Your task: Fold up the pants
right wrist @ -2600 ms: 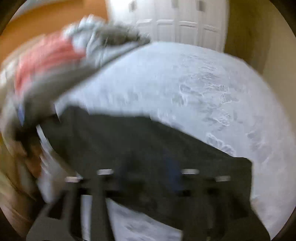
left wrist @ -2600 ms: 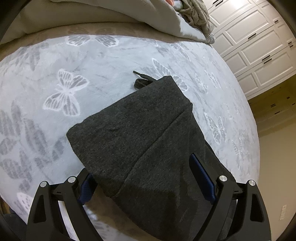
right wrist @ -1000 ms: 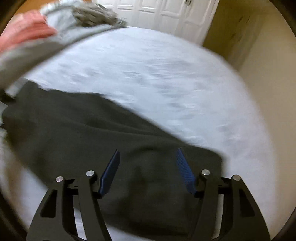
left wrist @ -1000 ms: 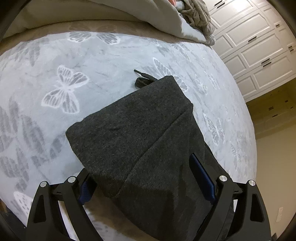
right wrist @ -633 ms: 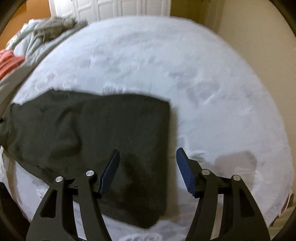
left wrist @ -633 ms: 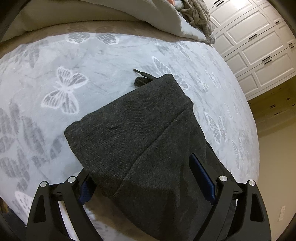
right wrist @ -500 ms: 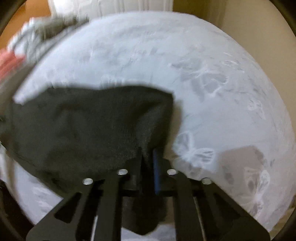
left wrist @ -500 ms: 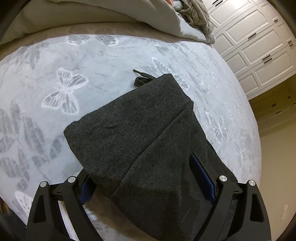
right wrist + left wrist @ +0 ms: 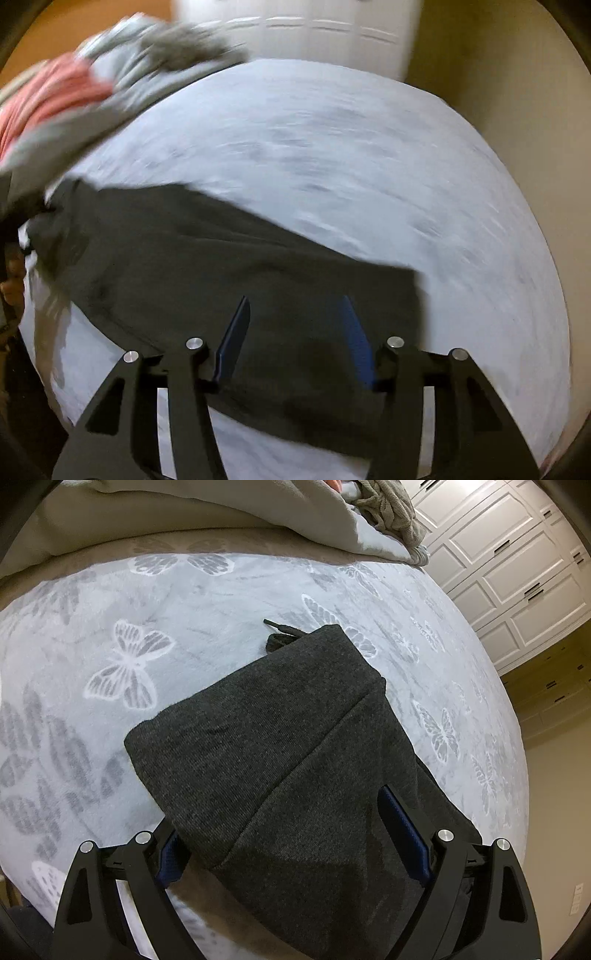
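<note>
Dark grey pants [image 9: 280, 746] lie folded on a pale blanket with butterfly prints [image 9: 122, 672]. A black drawstring [image 9: 280, 627] pokes out at their far edge. My left gripper [image 9: 288, 830] is open, its fingers straddling the near part of the pants. In the blurred right wrist view the pants [image 9: 207, 266] stretch from the left to the lower right. My right gripper [image 9: 295, 328] is open just above their near right part and holds nothing.
A heap of grey and beige bedding [image 9: 229, 509] lies at the far side of the bed, with a pink cloth [image 9: 48, 96] and a grey knit [image 9: 184, 40]. White panelled closet doors [image 9: 517, 565] stand beyond. The bed's edge runs close on the right.
My right gripper shut on the pants' edge half a second ago and is open again now, swung back over the pants. The left gripper and pants have barely moved.
</note>
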The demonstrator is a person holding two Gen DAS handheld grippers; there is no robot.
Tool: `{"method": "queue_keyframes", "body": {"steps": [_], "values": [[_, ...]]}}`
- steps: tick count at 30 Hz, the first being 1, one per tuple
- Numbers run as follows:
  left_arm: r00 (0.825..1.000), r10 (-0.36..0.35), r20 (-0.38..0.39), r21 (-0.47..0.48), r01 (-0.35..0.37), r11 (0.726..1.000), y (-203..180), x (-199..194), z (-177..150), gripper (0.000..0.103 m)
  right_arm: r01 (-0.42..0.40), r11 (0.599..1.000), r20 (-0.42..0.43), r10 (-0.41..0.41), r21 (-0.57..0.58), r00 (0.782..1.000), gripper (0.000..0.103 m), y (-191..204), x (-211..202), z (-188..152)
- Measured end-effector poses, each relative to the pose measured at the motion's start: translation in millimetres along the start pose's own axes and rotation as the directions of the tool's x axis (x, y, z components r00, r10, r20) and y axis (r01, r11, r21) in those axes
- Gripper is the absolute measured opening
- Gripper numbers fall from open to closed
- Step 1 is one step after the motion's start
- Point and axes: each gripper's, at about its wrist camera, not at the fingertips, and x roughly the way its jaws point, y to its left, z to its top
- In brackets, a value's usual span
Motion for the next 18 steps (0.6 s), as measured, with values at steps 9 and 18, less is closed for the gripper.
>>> {"method": "queue_keyframes", "body": {"steps": [9,18], "values": [[1.000,-0.020,-0.014,-0.022,0.020,1.000,4,0,3,0.088,-0.029,0.998,-0.018,0.028,-0.061,0.999,0.050,51,37,22],[0.999,-0.032,-0.017,-0.030,0.032,0.999,8,-4,2,0.088,-0.111,0.987,-0.195,0.086,-0.120,0.977,0.039,66,108,64]]}}
